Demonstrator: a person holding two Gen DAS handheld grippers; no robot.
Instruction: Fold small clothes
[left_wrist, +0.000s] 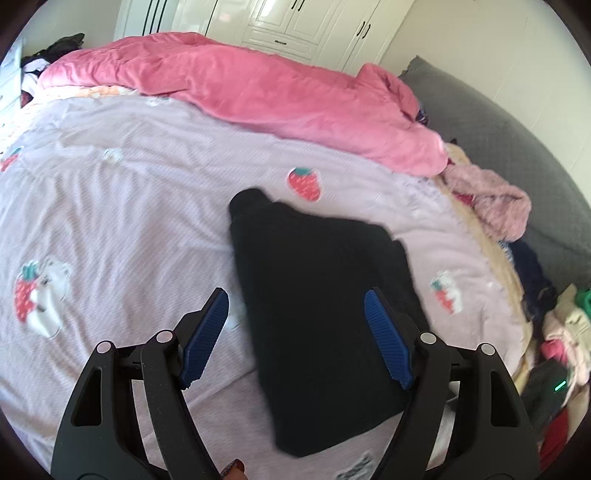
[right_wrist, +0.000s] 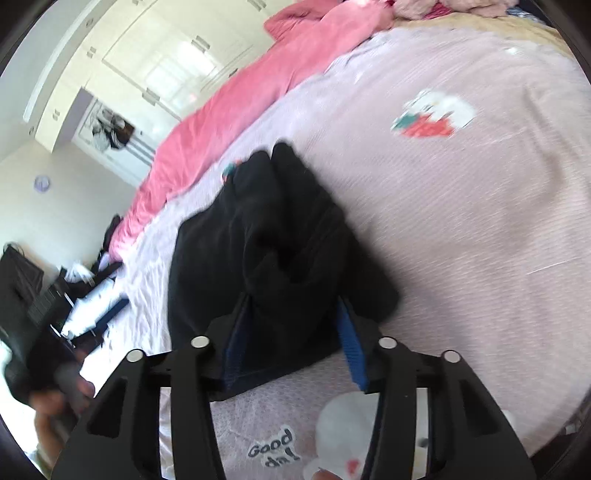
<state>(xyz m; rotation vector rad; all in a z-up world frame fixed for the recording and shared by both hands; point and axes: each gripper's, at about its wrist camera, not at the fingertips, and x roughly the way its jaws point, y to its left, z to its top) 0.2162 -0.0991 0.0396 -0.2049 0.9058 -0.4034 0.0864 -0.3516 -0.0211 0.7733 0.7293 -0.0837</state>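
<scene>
Grippers and garment on the bed, seen from both wrist cameras. Left gripper (left_wrist: 295, 332) hung above the pale pink bedsheet (left_wrist: 122, 206) with its blue-padded fingers (left_wrist: 205, 338) spread wide; the near part of the black garment (left_wrist: 314, 295) lay in the gap between them, and neither pad pressed on the cloth. Whether the right-hand pad brushed the fabric could not be told. The garment lay folded and roughly flat in the middle of the sheet, a narrow end pointing toward a strawberry print (left_wrist: 304, 183), with a rumpled pink quilt (left_wrist: 240, 85) well beyond it and a heap of mixed clothes (left_wrist: 554, 325) along the grey headboard (left_wrist: 517, 129).

Right gripper (right_wrist: 291, 339) stood partly apart, its fingers (right_wrist: 352, 339) flanking a bunched fold of the black garment (right_wrist: 266, 240). The cloth filled most of the gap and lay against the inner faces of the pads, but motion blur hid whether they still clamped it; the grip could not be judged from this view. Beneath that gripper the sheet carried a "Good day" print (right_wrist: 275, 452). A hand (right_wrist: 55, 402) appeared, blurred, at the lower left edge, and white wardrobe doors (right_wrist: 147, 55) filled the background.
</scene>
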